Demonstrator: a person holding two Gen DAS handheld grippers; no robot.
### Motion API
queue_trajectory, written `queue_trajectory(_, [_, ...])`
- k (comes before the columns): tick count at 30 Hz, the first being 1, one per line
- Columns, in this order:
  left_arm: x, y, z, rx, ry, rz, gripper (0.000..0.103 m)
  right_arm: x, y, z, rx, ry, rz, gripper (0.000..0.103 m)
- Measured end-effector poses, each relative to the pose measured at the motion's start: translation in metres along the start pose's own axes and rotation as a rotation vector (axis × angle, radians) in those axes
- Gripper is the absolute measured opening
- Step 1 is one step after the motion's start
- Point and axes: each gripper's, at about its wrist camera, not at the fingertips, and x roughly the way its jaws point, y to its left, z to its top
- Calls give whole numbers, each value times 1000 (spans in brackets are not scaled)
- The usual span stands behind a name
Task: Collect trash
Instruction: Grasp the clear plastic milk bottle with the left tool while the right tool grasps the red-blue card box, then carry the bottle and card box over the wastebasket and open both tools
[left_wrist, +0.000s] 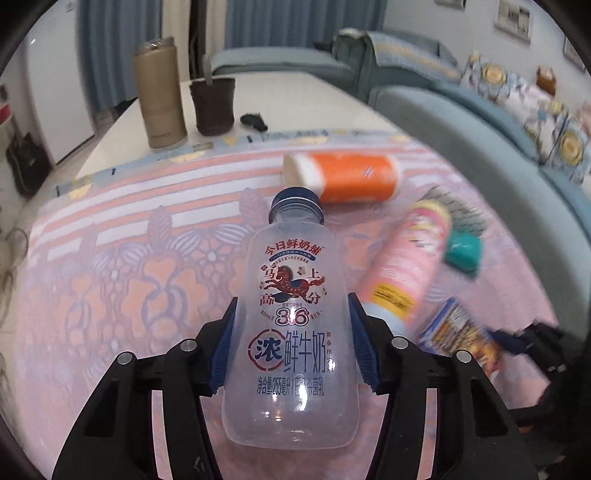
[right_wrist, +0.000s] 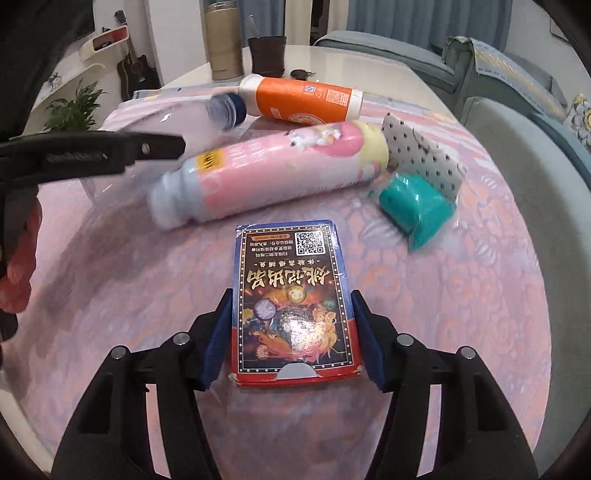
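Note:
A clear empty milk bottle (left_wrist: 295, 258) with a blue cap sits between the blue pads of my left gripper (left_wrist: 291, 302), which press on both its sides. In the right wrist view this bottle is a blur by the left gripper's fingers (right_wrist: 110, 155). My right gripper (right_wrist: 291, 295) is shut on a red and blue card box (right_wrist: 288, 266), one pad against each long side. On the pink tablecloth (right_wrist: 110, 277) beyond lie an orange bottle (right_wrist: 303, 99), a pink bottle (right_wrist: 266, 173), a teal cap (right_wrist: 413, 206) and a dotted grey wrapper (right_wrist: 421, 155).
A tan flask (left_wrist: 159, 96), a dark cup (left_wrist: 214, 107) and a small black object (left_wrist: 253, 120) stand on the bare white table end at the back. A grey-blue sofa (left_wrist: 480, 147) curves along the right. A person's hand (right_wrist: 18, 258) holds the left gripper's handle.

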Motion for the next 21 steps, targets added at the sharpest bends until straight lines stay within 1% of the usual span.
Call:
queue_trajectory(2, [-16,-6,-8,-19,-24,-31,53,-7,0,-8,8,8,25,57])
queue_trajectory(6, [-44,-26,-18,-24,-76,-100,53,-36,-11,-35,45,4,43,57])
queue_trajectory(10, [-69,-59,-18,9,-124,-178,53,-65,-33,-54,122,-22,37,57])
queue_trajectory(12, [-80,-78,-18,34,-144,-207,53,-86,-53,-64,180,-51,28,57])
queue_trajectory(15, [-95,-115,-13,85,-167,-264,53,-115,-79,-81,248,-97,2,57])
queue_trajectory(16, [-103,-133,-12,111,-182,-290,53,-124,-87,-86,267,-112,-9,57])
queue_trajectory(19, [-118,-170,-13,161,-204,-353,53,-159,-114,-103,328,-160,-60,57])
queue_trajectory(21, [-126,-195,-13,189,-204,-403,53,-180,-131,-115,364,-179,-94,57])
